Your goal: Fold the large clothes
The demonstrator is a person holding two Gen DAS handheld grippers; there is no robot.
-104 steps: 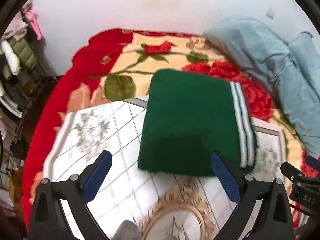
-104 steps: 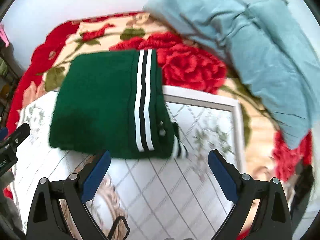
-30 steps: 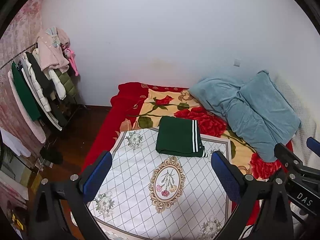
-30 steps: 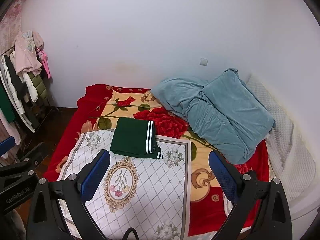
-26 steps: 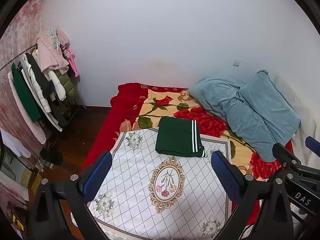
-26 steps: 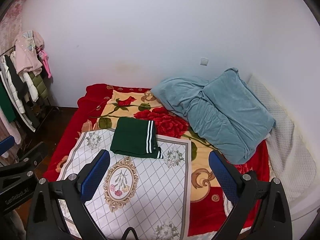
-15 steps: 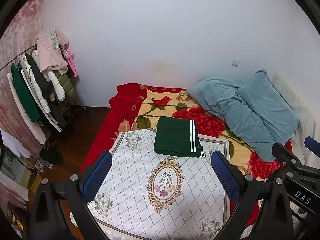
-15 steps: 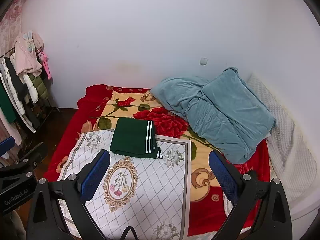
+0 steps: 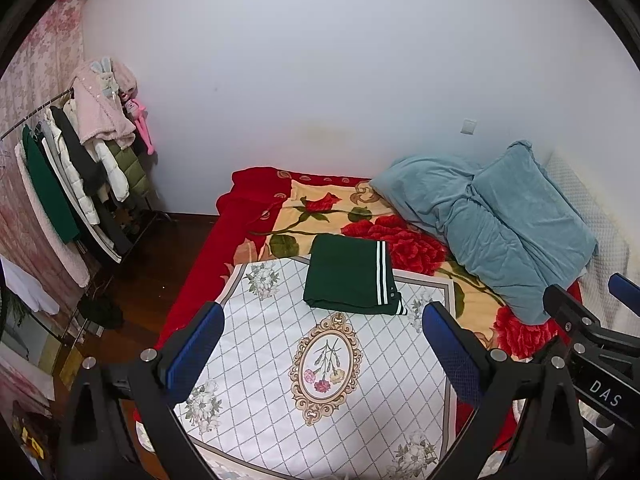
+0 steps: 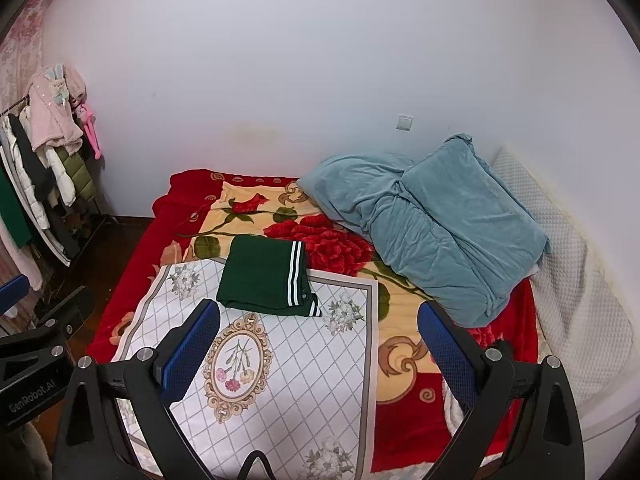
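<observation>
A dark green garment (image 9: 348,276) with white stripes lies folded into a neat rectangle at the far edge of a white patterned cloth (image 9: 320,376) on the bed. The same folded garment (image 10: 266,278) shows in the right wrist view. My left gripper (image 9: 322,354) is open, held high and well back from the garment, with nothing between its blue pads. Equally far back, my right gripper (image 10: 318,346) also stands open and empty. The body of the right gripper (image 9: 588,332) shows at the right edge of the left wrist view.
A red floral blanket (image 9: 340,216) covers the bed against a white wall. A crumpled blue duvet (image 9: 492,220) lies at the far right. A clothes rack (image 9: 76,184) with hanging coats stands left of the bed on the wooden floor (image 9: 160,256).
Since 3.5 s ago both grippers pulled far back and up from the folded garment, which stayed in place. Over the last second the views barely shift.
</observation>
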